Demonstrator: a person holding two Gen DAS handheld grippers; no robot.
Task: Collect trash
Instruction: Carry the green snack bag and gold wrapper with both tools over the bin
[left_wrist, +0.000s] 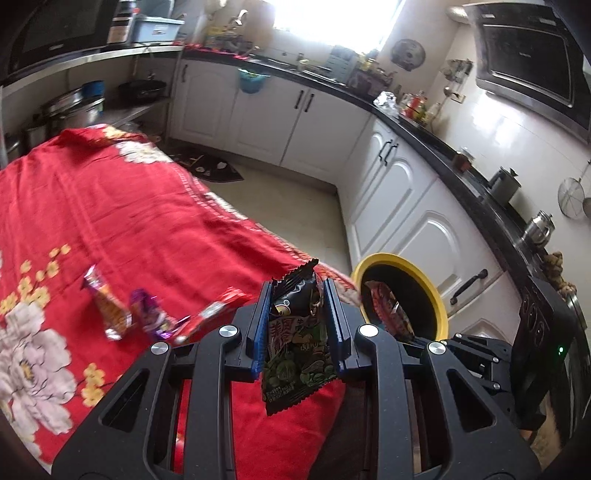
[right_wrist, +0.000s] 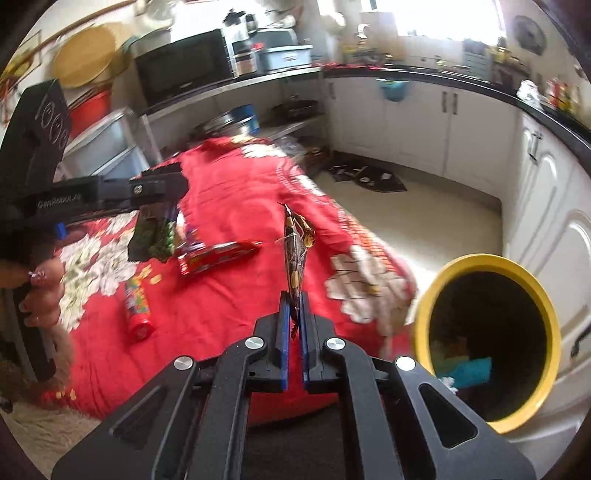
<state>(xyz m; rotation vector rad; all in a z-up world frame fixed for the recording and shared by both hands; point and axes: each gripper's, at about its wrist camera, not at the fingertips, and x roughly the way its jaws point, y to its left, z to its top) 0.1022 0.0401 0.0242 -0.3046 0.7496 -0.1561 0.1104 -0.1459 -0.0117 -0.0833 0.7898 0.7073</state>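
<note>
Both tongs clamped on trash: left gripper (left_wrist: 298, 314) holds green-black snack packet (left_wrist: 295, 347), right gripper (right_wrist: 293, 325) pinches dark wrapper (right_wrist: 295, 254) edge-on (easy release, presumably), near tablecloth (left_wrist: 147, 221) corner beside yellow-rimmed bin (right_wrist: 491, 280); red wrappers (left_wrist: 207, 314) remain mid-cloth.

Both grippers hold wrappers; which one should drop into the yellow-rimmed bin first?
Right, probably. The right gripper, shut on the brown-and-gold wrapper, sits beside the yellow-rimmed bin. The left gripper, holding the black-and-green snack packet, is over the red floral cloth, farther off.
</note>
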